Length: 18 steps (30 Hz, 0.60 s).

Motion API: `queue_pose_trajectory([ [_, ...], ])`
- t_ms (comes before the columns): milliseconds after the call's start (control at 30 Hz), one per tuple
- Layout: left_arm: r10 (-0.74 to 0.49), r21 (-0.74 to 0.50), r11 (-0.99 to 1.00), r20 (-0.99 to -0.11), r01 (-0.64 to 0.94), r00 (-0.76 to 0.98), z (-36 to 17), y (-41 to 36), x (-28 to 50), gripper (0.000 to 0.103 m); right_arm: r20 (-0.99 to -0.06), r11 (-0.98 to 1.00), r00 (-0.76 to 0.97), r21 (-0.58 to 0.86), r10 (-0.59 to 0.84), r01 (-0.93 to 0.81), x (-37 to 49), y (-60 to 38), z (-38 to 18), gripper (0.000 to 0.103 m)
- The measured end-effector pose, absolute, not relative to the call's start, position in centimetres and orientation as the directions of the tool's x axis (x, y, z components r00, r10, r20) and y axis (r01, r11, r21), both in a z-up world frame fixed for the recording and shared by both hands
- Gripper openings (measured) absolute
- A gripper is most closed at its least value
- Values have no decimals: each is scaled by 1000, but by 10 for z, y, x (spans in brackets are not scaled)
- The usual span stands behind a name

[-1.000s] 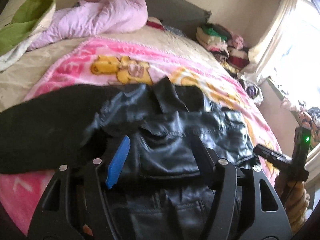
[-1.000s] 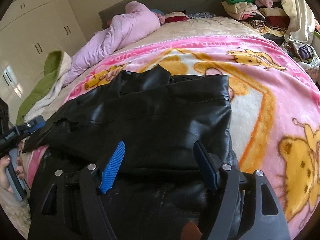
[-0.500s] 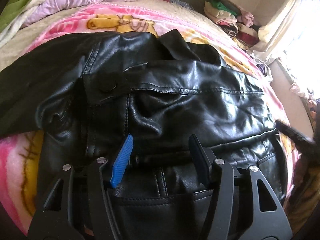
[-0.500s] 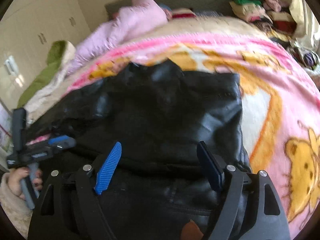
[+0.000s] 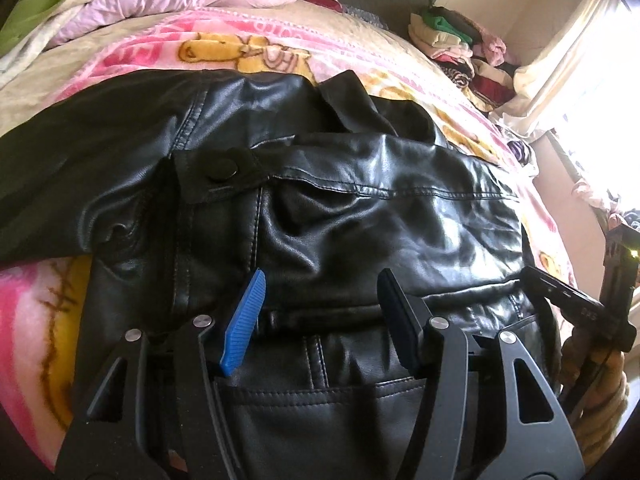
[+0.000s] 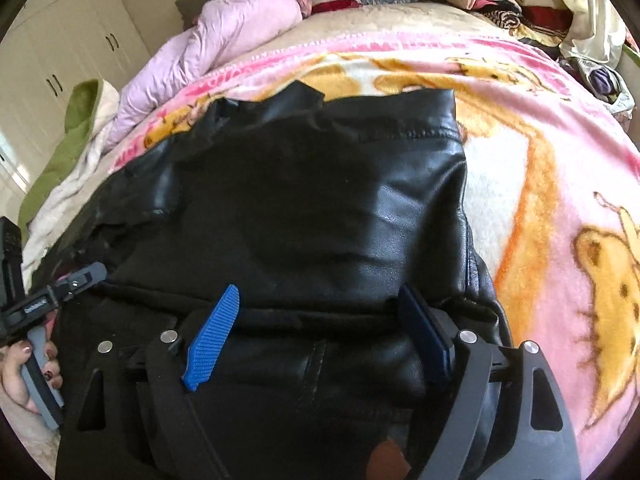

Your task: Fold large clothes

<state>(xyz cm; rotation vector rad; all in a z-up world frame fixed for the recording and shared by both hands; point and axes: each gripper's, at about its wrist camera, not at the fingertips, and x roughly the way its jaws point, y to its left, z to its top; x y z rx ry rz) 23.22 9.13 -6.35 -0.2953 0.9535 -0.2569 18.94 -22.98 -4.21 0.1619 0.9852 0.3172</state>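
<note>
A black leather jacket point(image 5: 360, 216) lies folded on a pink cartoon-print blanket point(image 6: 540, 168) spread over the bed. Its lower part is doubled up over the body, so a stitched hem runs across the top of the bundle, with a snap tab point(image 5: 222, 170) at the hem's left end. One sleeve stretches away from the jacket to the left in the left wrist view, and a collar point sticks up beyond the hem.

The left tongs point(image 5: 320, 312) hover at the near edge of the jacket with jaws apart. The blue pad point(image 5: 244, 324) and the dark pad point(image 5: 398, 320) stand either side of a horizontal crease, and neither appears to press on the leather, though the shadow there makes this hard to judge. The right tongs point(image 6: 316, 320) sit at the near edge of the jacket too, jaws wide and just having opened further, with the fold's edge lying between the pads but not clamped.

Beyond the jacket, at the head of the bed, lies a lilac padded coat point(image 6: 224, 36). Left of the jacket a green and cream quilt point(image 6: 68, 136) hangs off the bed edge. A stack of folded clothes point(image 5: 456, 44) sits past the jacket to the right, near the curtain point(image 5: 568, 52). A hand point(image 6: 24, 368) grips the left tool's handle beside the jacket
</note>
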Motion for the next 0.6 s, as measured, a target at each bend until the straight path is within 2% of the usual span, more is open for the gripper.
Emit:
queue_pose_trajectory([
  [200,-368,-387,918,-738,93,566,-54,93,226,59,-778,932,513,284,362,-225,180,-224,-28,96],
  [267,-380,-400,912,-731,95,567,-51,92,223,67,-771,930,521,277,365,-242,177,-219,-22,97],
  [300,-368,-392,916,-736,86,568,-50,92,222,81,-764,928,528,275,370,-252,175,-216,-17,98],
  [333,-350,-377,923,-741,76,573,-48,92,221,86,-760,927,533,273,372,-257,173,-215,-14,98],
  [467,-342,-374,925,-733,73,588,-41,95,215,86,-744,921,546,273,385,-277,169,-206,-2,99],
  [533,-323,-355,932,-736,67,595,-37,97,213,92,-737,918,550,275,393,-287,169,-201,3,99],
  [600,-312,-347,936,-732,64,605,-32,100,210,93,-732,915,553,274,399,-298,168,-197,6,99],
])
